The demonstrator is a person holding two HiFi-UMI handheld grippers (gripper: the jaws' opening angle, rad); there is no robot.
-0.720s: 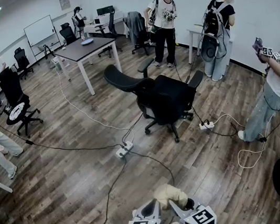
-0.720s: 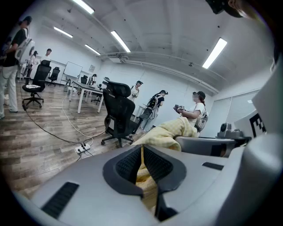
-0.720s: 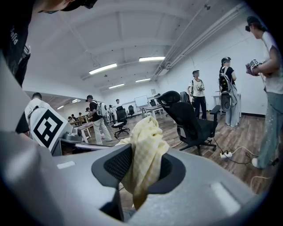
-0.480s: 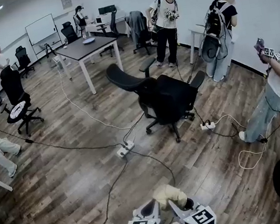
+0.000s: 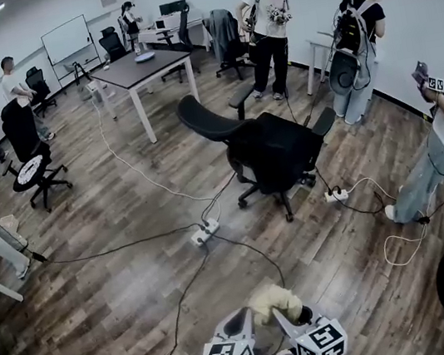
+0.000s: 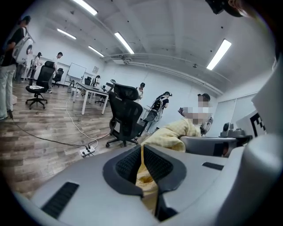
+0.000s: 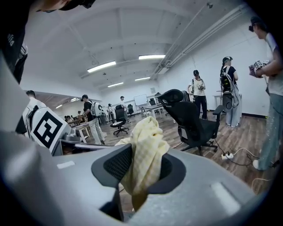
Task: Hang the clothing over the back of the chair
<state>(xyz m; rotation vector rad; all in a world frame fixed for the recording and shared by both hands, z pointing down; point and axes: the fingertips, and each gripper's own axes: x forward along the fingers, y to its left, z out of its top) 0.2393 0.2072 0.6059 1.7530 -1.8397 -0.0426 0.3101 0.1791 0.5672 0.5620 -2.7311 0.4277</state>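
Observation:
A pale yellow garment (image 5: 274, 300) is bunched between my two grippers at the bottom of the head view. My left gripper (image 5: 244, 322) is shut on a thin fold of the garment (image 6: 142, 160). My right gripper (image 5: 285, 319) is shut on a thicker wad of the garment (image 7: 143, 152), which spills up over its jaws. The black office chair (image 5: 261, 151) stands in the middle of the room ahead of me, its curved back (image 5: 201, 120) tilted toward the left. It also shows as the chair (image 6: 124, 115) and the chair (image 7: 188, 115) in the two gripper views, still some distance off.
A power strip (image 5: 202, 233) with cables lies on the wood floor between me and the chair. A second strip (image 5: 337, 194) lies right of the chair. A dark-topped table (image 5: 141, 70) stands behind. Several people stand around the room, one (image 5: 442, 140) close on the right.
The chair and floor have slid down and nearer in the head view as I walk forward. Both grippers keep their hold on the garment, carried slightly lower in view.

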